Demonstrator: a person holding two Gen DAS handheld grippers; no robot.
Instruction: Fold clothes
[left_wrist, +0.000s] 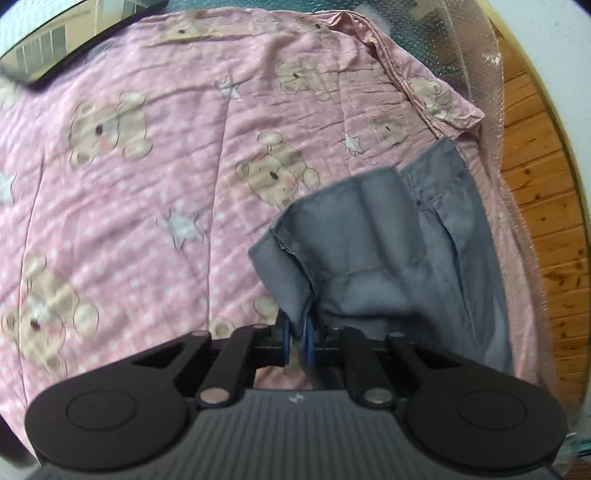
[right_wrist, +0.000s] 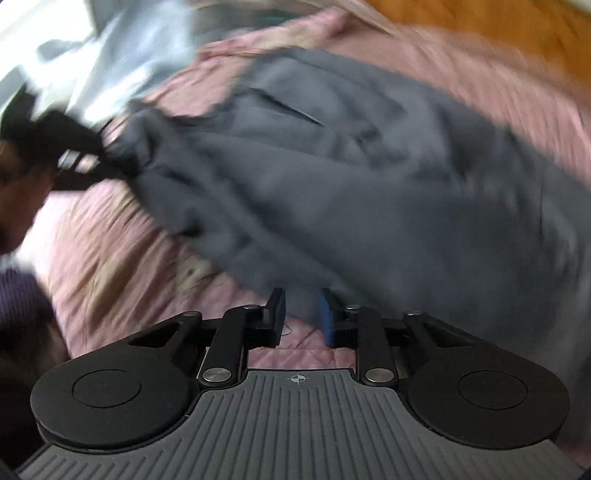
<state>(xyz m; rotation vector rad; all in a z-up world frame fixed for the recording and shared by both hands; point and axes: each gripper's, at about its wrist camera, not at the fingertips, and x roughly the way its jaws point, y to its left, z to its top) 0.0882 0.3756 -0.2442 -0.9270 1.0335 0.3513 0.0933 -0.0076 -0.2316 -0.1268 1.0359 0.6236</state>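
A grey garment (left_wrist: 388, 251) lies on a pink bear-print bedspread (left_wrist: 147, 184). My left gripper (left_wrist: 297, 339) is shut on an edge of the grey garment and holds it lifted, with the cloth draped off to the right. In the right wrist view the same grey garment (right_wrist: 351, 184) spreads across the bedspread (right_wrist: 110, 258), blurred by motion. My right gripper (right_wrist: 303, 314) has its jaws partly apart with a fold of the garment between them; I cannot tell whether it grips. The left gripper (right_wrist: 74, 155) shows at the far left, pinching the garment's corner.
A dark-framed mirror or screen (left_wrist: 55, 40) lies at the bedspread's far left corner. Clear bubble wrap (left_wrist: 480, 74) hangs along the right edge, with wooden floor (left_wrist: 546, 221) beyond. A pale blue cloth (right_wrist: 129, 55) lies at the far end in the right wrist view.
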